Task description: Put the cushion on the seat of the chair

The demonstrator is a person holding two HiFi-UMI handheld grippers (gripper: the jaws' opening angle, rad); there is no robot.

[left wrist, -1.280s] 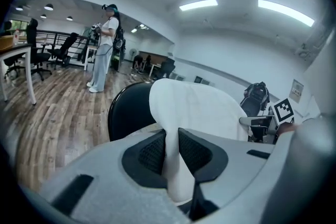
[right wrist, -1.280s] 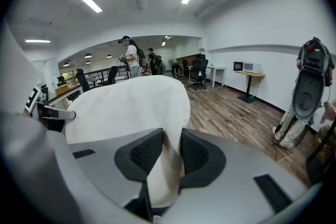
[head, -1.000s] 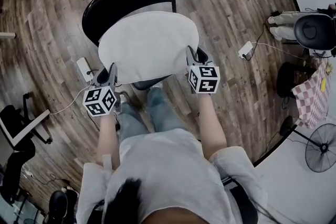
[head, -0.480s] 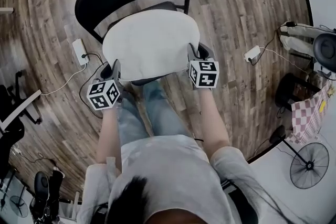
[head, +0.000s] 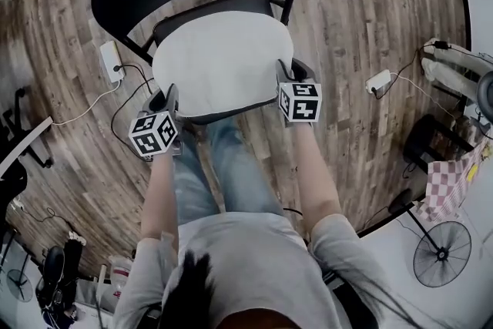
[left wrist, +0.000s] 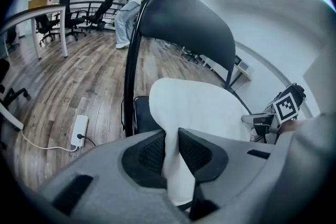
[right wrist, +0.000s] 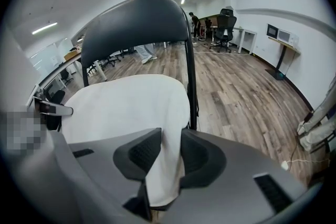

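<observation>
cushion (head: 223,62) sits flat over the chair seat (head: 219,8), touching it or just above, can't tell which. its wide side runs left to right and the backrest is at the far side. each gripper has a near corner, so neither is closer. left gripper (left wrist: 171,136) is clamped on the near-left edge. right gripper (right wrist: 169,144) jaws are opening, with the near-right edge between the pads.

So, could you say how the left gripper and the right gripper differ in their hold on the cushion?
The left gripper pinches the cushion's left edge tight; the right gripper, on the right edge, gapes wider, its jaws opening with fabric between them. The left gripper's marker cube shows corner-on, the right gripper's nearly face-on. Both hold the cushion's near corners.
</observation>
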